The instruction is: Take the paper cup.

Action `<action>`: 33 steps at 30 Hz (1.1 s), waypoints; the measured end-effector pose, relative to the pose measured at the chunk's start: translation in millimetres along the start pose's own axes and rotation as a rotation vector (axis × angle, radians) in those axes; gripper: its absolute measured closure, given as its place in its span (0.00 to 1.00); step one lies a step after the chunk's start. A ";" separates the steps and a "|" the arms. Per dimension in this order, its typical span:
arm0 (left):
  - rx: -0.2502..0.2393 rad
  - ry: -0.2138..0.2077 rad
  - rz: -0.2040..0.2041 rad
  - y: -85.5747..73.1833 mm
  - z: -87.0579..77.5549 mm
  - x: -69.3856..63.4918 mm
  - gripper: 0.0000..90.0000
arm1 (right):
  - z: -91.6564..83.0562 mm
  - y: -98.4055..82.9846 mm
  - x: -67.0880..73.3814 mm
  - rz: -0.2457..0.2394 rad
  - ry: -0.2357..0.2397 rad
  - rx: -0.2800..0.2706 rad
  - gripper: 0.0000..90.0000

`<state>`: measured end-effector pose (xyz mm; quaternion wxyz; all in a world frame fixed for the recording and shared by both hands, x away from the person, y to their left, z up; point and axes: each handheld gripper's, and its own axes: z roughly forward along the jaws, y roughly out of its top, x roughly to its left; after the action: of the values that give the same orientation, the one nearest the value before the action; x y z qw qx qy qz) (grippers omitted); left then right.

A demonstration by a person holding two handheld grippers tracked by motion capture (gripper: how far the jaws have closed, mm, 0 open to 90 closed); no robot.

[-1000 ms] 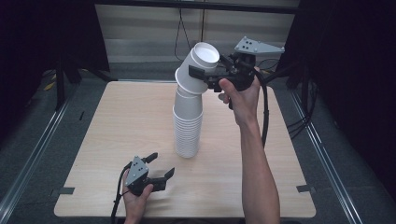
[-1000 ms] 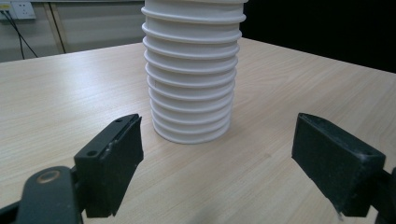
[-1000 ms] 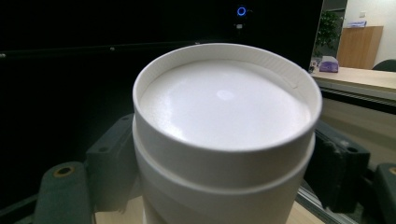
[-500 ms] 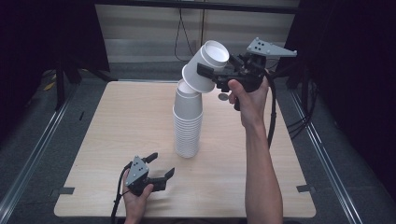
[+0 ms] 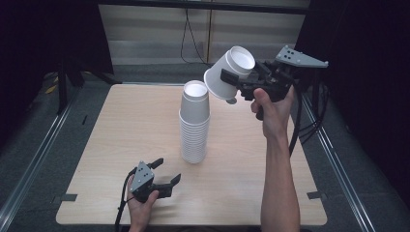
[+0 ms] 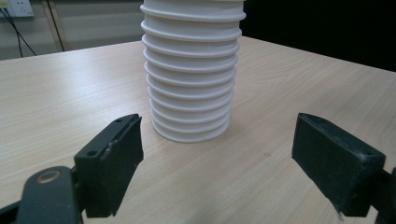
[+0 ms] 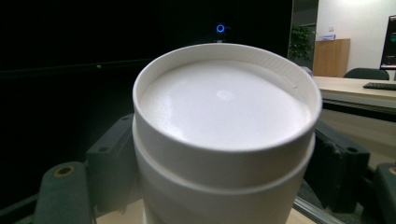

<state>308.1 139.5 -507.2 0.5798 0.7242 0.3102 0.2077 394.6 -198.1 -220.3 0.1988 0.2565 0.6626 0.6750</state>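
The right gripper (image 5: 236, 81) has its jaws clamped on a single white paper cup (image 5: 228, 73), and in the right gripper view that cup's flat base (image 7: 224, 105) hides most of both jaws. Compared with half a second ago, the cup has come clear of the tall stack of white paper cups (image 5: 195, 121) and now hangs tilted, up and to the right of the stack's top, apart from it. The left gripper (image 5: 162, 173) rests low on the pale wooden table (image 5: 121, 125), jaws spread wide, empty, unmoved; its view cuts off the stack's top (image 6: 192, 70).
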 end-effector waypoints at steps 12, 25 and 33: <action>0.016 -0.004 0.006 0.6 1.3 -0.2 0.18 | -20.1 -22.7 -0.2 0.004 -0.027 0.024 0.24; 0.017 -0.002 -0.004 0.5 1.3 -0.3 0.18 | -32.2 -50.1 17.8 -0.020 -0.012 0.070 0.24; 0.009 -0.008 -0.009 0.2 0.6 0.3 0.18 | -31.0 -74.2 21.4 0.005 -0.003 0.091 0.24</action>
<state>308.8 139.3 -507.2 0.5788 0.7261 0.3123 0.2008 353.6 -206.5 -292.1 0.1864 0.2681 0.6915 0.6444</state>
